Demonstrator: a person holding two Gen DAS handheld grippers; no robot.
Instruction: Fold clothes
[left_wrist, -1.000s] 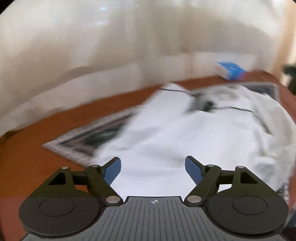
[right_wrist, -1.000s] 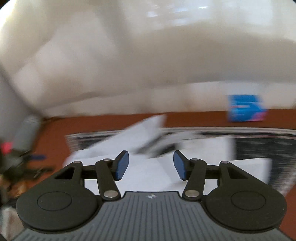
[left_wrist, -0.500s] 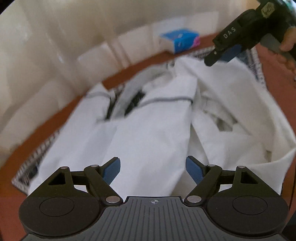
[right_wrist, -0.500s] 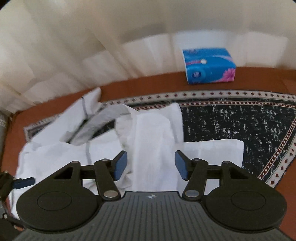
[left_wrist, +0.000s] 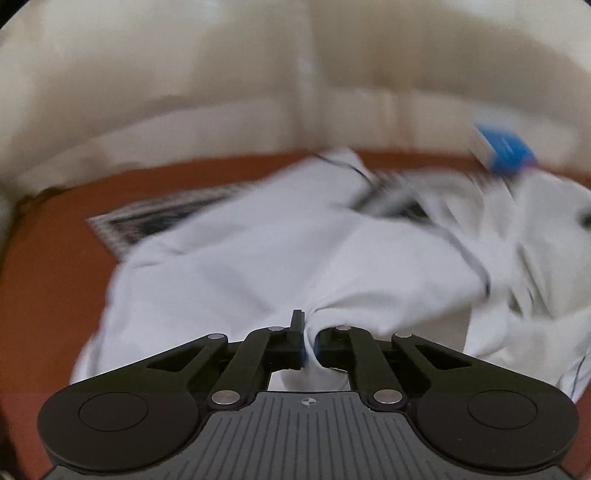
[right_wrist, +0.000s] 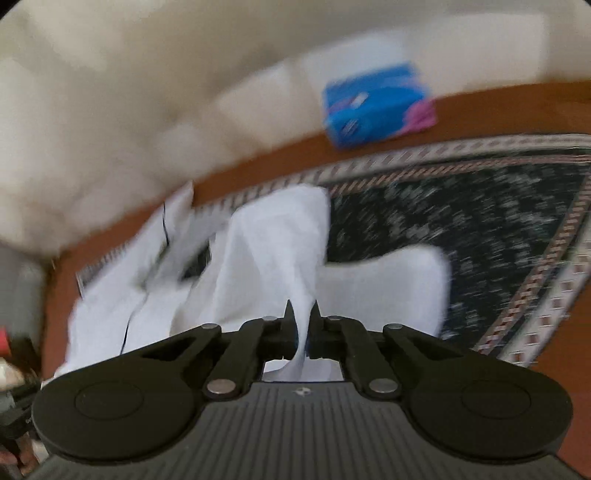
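A white garment with thin dark trim (left_wrist: 280, 251) lies crumpled on a dark patterned mat over a brown table. My left gripper (left_wrist: 309, 339) is shut on a bunched fold of its near edge. In the right wrist view the same white garment (right_wrist: 273, 251) spreads to the left and middle, and my right gripper (right_wrist: 303, 332) is shut on a pinched ridge of its cloth. Both views are motion-blurred.
A blue tissue box (right_wrist: 376, 105) stands at the table's far edge, also in the left wrist view (left_wrist: 506, 151). The dark patterned mat (right_wrist: 480, 221) extends right of the garment. The brown table (left_wrist: 48, 266) shows at left. A pale curtain hangs behind.
Both grippers were open above the garment; both have now come down and closed on its cloth. The views have swung and blurred.
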